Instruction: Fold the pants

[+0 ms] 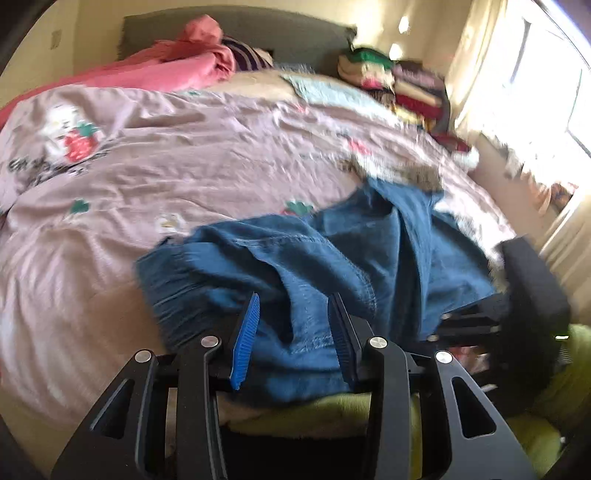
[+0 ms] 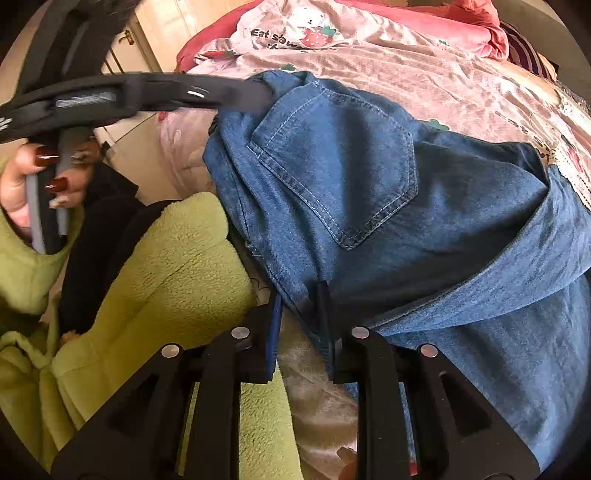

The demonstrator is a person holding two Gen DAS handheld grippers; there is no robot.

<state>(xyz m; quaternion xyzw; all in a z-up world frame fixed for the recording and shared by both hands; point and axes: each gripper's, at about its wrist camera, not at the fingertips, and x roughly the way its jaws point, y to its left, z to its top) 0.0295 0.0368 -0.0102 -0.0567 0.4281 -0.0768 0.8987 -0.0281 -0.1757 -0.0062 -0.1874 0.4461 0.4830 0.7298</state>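
One legible inscription found. The pink bedcover [image 2: 424, 66] carries black printed lettering beside a bear-and-strawberry motif [image 2: 314, 29]; in the right wrist view it reads "Eat s…", the remainder broken by a fold. In the left wrist view the same print is blurred and unreadable. No other text, labels or numbers are legible.

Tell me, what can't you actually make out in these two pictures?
- Left view: the stack of folded clothes at the bed's far corner is smeared by motion blur.
- Left view: window washed out by glare.
- Right view: the jeans run off the right edge, legs unseen.
- Right view: left gripper tips buried in denim.
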